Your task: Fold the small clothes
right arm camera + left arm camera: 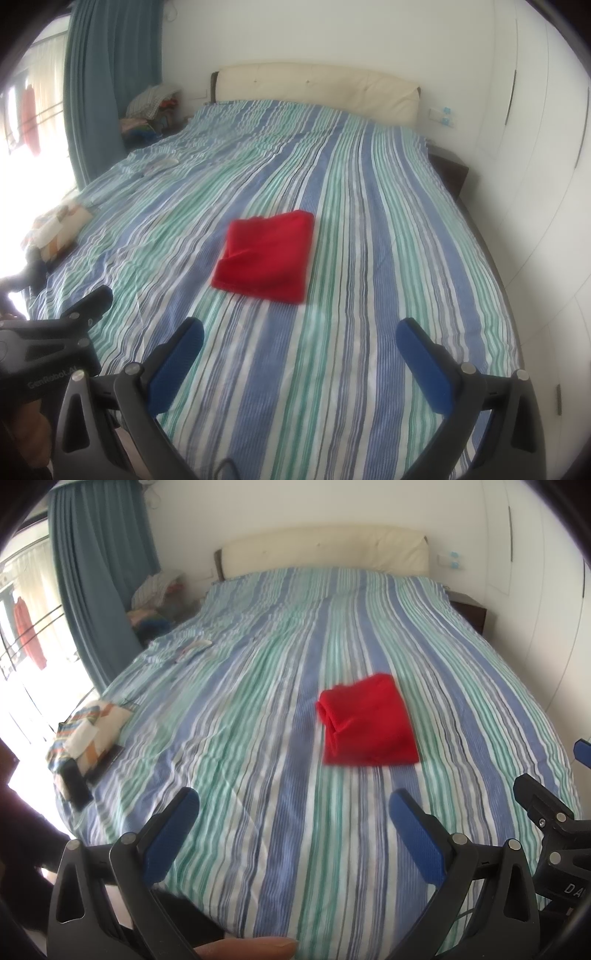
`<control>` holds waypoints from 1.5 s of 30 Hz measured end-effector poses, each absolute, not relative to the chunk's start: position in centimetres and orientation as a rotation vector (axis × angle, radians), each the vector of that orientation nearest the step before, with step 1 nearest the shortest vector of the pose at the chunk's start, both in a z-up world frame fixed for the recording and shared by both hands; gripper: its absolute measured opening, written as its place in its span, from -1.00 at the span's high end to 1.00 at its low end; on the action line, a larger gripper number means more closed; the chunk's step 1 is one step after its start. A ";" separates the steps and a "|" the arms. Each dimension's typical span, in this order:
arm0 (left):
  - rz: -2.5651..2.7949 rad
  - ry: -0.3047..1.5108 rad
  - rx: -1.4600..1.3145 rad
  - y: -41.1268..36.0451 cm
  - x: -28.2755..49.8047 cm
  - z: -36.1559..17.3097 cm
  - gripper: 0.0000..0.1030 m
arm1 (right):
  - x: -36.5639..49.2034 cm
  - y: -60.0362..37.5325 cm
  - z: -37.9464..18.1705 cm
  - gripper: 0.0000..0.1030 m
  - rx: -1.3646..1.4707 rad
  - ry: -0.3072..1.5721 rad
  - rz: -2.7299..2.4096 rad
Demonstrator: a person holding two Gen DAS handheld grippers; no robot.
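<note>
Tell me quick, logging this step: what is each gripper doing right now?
Left gripper: open, holding nothing.
Right gripper: open, holding nothing.
Both hang short of the folded red garment.

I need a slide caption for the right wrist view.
Open right gripper faces a folded red cloth on the striped bed.

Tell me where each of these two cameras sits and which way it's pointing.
Left wrist: on the left gripper at the bed's foot, facing the headboard; open blue-padded fingers, a fingertip below, the right gripper at the right edge.
Right wrist: on the right gripper, same heading; open fingers, the left gripper at the left edge.
Shared: folded red garment on the striped bed cover, blue curtain.
</note>
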State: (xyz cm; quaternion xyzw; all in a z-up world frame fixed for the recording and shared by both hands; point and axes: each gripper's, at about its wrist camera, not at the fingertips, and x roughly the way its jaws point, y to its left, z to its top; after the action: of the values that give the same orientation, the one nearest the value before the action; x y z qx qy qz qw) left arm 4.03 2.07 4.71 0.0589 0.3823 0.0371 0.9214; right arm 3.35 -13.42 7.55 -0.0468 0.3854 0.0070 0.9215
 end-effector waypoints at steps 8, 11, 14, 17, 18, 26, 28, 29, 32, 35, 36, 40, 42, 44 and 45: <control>0.073 0.785 0.122 2.0 4.0 4.8 -0.99 | 3.4 -13.1 7.5 -0.99 -0.097 0.800 0.021; 0.071 0.780 0.122 1.8 4.1 4.9 -0.99 | 3.4 -13.0 7.6 -0.99 -0.100 0.800 0.021; 0.068 0.776 0.116 1.9 4.0 5.0 -0.99 | 3.5 -13.0 7.6 -0.99 -0.102 0.798 0.019; 0.069 0.779 0.119 1.9 4.0 5.0 -0.99 | 3.6 -13.0 7.7 -0.99 -0.105 0.798 0.016; 0.069 0.780 0.119 1.9 4.0 5.0 -0.99 | 3.7 -13.0 7.7 -0.99 -0.105 0.800 0.015; 0.070 0.789 0.116 2.1 4.1 4.9 -0.99 | 3.8 -13.0 7.5 -0.99 -0.103 0.812 0.026; 0.071 0.787 0.115 2.2 4.1 4.8 -0.99 | 3.8 -12.9 7.6 -0.99 -0.097 0.811 0.029; 0.071 0.787 0.113 2.2 4.2 4.8 -0.99 | 3.9 -12.9 7.7 -0.99 -0.094 0.810 0.030; 0.069 0.786 0.112 2.2 4.2 4.8 -0.99 | 3.8 -13.0 8.0 -0.99 -0.070 0.807 0.045; 0.066 0.784 0.110 2.2 4.1 4.8 -0.99 | 3.6 -13.1 8.2 -0.99 -0.066 0.799 0.048; 0.066 0.784 0.109 2.2 4.0 4.7 -0.99 | 3.6 -13.0 8.2 -0.99 -0.068 0.800 0.048; 0.065 0.786 0.107 2.1 4.1 4.7 -0.99 | 3.6 -13.0 8.1 -0.99 -0.073 0.804 0.046; 0.063 0.785 0.105 2.1 4.1 4.7 -0.99 | 3.6 -13.0 8.1 -0.99 -0.073 0.805 0.046; 0.064 0.783 0.106 2.1 4.0 4.8 -0.99 | 3.6 -13.0 8.1 -0.99 -0.071 0.803 0.046; 0.065 0.782 0.107 2.1 4.0 4.9 -0.99 | 3.7 -13.0 8.1 -0.99 -0.072 0.802 0.045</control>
State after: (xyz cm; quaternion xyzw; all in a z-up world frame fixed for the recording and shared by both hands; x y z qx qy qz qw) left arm 3.95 2.08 4.88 0.0519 0.3807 0.0315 0.9227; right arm 3.68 -12.99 8.10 -0.0352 0.3901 0.0218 0.9198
